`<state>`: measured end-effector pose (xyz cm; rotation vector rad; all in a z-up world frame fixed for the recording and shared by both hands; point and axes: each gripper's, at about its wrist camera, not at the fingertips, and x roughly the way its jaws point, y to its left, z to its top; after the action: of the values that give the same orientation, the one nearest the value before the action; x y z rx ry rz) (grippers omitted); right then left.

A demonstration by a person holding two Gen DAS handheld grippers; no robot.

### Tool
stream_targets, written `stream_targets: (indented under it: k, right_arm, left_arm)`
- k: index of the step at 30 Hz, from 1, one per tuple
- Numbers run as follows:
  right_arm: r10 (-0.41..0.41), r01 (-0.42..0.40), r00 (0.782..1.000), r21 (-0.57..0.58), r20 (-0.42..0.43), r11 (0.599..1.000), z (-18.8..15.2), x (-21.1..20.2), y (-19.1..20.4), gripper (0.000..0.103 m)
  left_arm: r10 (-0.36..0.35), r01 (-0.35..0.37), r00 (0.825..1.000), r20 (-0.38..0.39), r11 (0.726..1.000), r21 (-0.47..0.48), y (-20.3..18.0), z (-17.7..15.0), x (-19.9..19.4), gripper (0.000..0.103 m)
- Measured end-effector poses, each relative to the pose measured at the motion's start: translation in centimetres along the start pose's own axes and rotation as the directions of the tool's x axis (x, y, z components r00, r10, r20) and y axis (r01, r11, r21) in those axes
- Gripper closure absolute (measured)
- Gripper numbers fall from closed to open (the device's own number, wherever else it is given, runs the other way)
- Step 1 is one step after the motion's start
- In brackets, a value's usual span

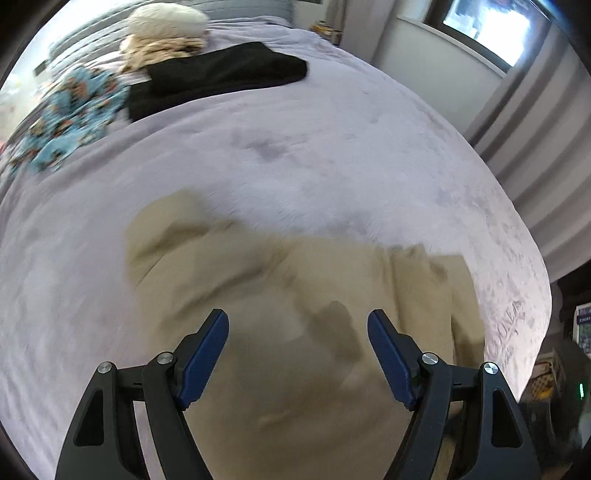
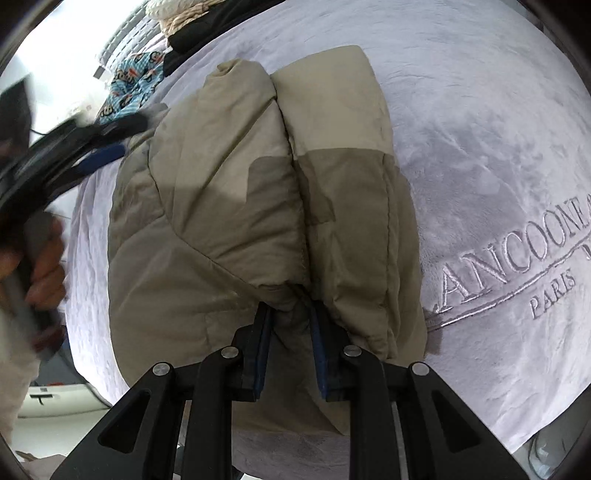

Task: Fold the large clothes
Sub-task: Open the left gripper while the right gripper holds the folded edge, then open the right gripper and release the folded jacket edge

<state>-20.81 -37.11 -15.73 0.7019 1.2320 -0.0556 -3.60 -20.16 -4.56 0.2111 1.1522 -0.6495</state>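
One garment: a beige padded jacket (image 2: 236,206) lies partly folded near the bed's front edge, its two puffy panels turned inward and meeting along a central seam.
Feel, as I judge it: light for its bulk, soft and springy; the quilted fill will likely push back and let a fold puff open unless pressed flat.
Surface: the shell looks smooth and a little slick, so a thin pinch of cloth could slide out.
Where to take hold: at a stitched hem or seam, where layers bunch thick, rather than on the middle of a puffed panel.
Right tongs (image 2: 290,332): closed narrow on a bunched hem fold at the jacket's near end, cloth pinched between the blue pads.
Left tongs (image 1: 297,350): spread wide and empty, hanging above the jacket (image 1: 295,332) without touching it; the view is blurred.
Left hand (image 2: 44,258): seen from the right wrist camera at the bed's left side, wrapped around its handle.
Bed (image 1: 332,155): covered by a plush lilac blanket (image 2: 480,166) with embroidered lettering near the right edge.
Far end of bed: a black garment (image 1: 221,77), a blue patterned garment (image 1: 74,110) and a cream knitted pile (image 1: 166,29), well apart from the jacket.
Risk: the slack, unheld side may sag or unroll when lifted.
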Motion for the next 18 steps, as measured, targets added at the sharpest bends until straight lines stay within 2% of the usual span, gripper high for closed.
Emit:
stream_targets:
  k: [4, 8, 9, 11, 13, 18]
  right_arm:
    - [0.001, -0.001, 1.0, -0.018, -0.013, 1.0, 0.0, 0.5, 0.3, 0.081]
    - [-0.028, 0.026, 0.999, -0.071, -0.022, 0.997, -0.2, 1.7, 1.5, 0.081]
    - [-0.036, 0.034, 0.999, -0.076, -0.023, 0.997, -0.2, 1.9, 1.7, 0.081]
    - [-0.045, 0.042, 0.999, -0.08, -0.028, 0.996, -0.4, 2.0, 2.2, 0.08]
    - [-0.06, 0.057, 0.998, -0.09, -0.029, 0.994, -0.5, 2.3, 2.6, 0.08]
    - [-0.13, 0.128, 0.992, -0.102, -0.005, 0.987, -1.0, 2.7, 3.9, 0.08]
  left_arm:
    - [0.032, -0.035, 0.999, -0.033, 0.995, -0.09, 2.0, -5.5, -2.4, 0.024]
    - [0.039, -0.06, 0.992, -0.118, 0.983, -0.175, 3.4, -10.6, -2.0, 0.024]
    - [0.017, -0.045, 0.992, -0.129, 0.976, -0.214, 3.9, -12.0, -1.6, 0.024]
    - [0.007, -0.04, 0.991, -0.134, 0.967, -0.251, 4.4, -13.2, -1.3, 0.024]
    - [0.014, -0.047, 0.991, -0.131, 0.966, -0.254, 4.6, -13.6, -1.2, 0.016]
    - [0.009, -0.04, 0.992, -0.129, 0.97, -0.239, 5.0, -14.0, -1.3, 0.016]
